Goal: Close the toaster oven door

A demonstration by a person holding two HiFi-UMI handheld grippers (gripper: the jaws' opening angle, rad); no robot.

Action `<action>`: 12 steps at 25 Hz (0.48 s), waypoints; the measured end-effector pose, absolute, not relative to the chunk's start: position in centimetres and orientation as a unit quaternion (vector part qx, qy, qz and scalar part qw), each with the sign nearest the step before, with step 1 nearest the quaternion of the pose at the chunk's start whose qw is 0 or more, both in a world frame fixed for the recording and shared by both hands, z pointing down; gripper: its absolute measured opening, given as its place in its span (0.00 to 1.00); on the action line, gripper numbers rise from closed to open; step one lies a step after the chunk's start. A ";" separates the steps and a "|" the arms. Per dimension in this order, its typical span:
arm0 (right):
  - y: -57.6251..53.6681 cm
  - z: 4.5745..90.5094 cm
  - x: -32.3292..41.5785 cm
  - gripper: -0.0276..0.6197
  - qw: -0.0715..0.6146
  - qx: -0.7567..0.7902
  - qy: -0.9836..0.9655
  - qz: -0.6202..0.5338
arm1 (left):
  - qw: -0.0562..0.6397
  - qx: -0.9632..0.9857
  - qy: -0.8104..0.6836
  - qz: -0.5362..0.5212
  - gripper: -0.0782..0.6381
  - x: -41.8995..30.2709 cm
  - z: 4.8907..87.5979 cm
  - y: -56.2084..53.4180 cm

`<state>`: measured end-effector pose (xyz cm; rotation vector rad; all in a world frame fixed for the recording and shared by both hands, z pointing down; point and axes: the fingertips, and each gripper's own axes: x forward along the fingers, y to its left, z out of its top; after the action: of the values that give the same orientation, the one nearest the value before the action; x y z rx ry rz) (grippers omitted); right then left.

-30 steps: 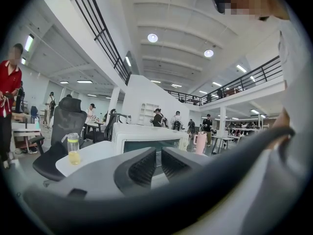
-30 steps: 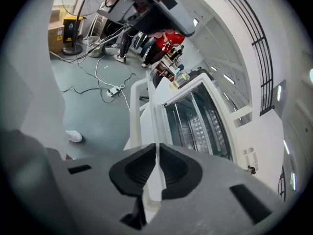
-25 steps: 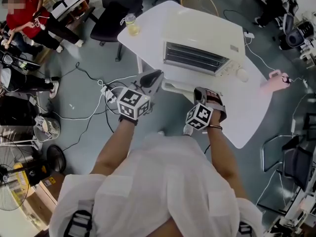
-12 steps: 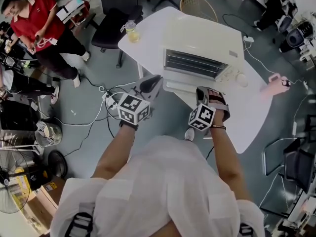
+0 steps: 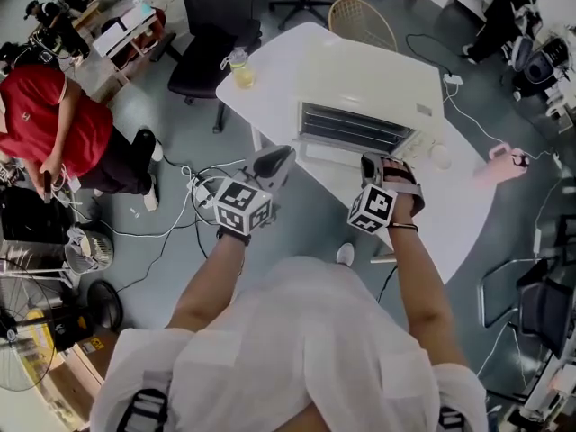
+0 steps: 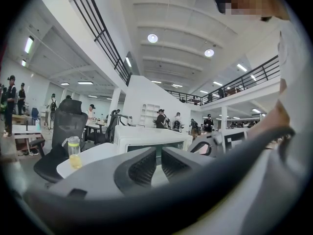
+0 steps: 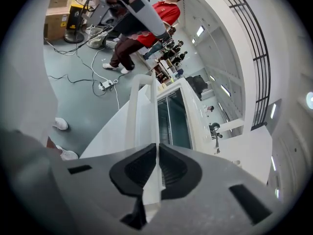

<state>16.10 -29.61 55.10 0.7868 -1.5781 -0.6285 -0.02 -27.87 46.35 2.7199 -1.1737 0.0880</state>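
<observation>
Looking down from the head view, we see the boxy white toaster oven (image 5: 369, 88) standing on the white rounded table (image 5: 279, 70), close to its near edge. The front is open and the wire rack inside shows. The oven's white, glass-paned door (image 5: 333, 156) juts out from the bottom of the opening towards us, not yet up against the oven.

Our right gripper (image 5: 378, 165) sits at the door's free edge. In the right gripper view its (image 7: 157, 168) dark ribbed pads are drawn narrow and pinch the thin white rim of the door (image 7: 146, 111). The white bar handle (image 7: 131, 111) runs just left of the jaws, and the dark glass pane stretches away beyond them.

Our left gripper (image 5: 274, 160) hangs off the table's near edge, beside the oven and apart from the door. In the left gripper view its (image 6: 157, 163) jaws stand nearly together, a slim gap between the pads and nothing in it.

A clear bottle of yellow liquid (image 5: 238, 48) stands at the table's far corner, by a black office chair (image 5: 202, 34). A person in a red top (image 5: 54, 124) stands on the grey floor to our left.
</observation>
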 end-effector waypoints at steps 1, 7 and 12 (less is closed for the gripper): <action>-30.0 54.9 16.1 0.08 0.593 0.339 -0.677 -0.273 | 0.089 0.914 -0.395 0.030 0.15 0.0 46.4 -28.0; -32.3 54.1 16.4 0.08 0.596 0.338 -0.674 -0.278 | 0.092 0.912 -0.399 0.034 0.15 -0.4 46.7 -28.4; -34.7 53.4 16.6 0.08 0.590 0.344 -0.676 -0.277 | 0.091 0.904 -0.416 0.028 0.15 -1.4 46.7 -29.2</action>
<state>16.56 -34.66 53.39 0.7999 -1.5725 -0.6450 -1.37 -29.20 46.67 2.6872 -1.2370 0.0831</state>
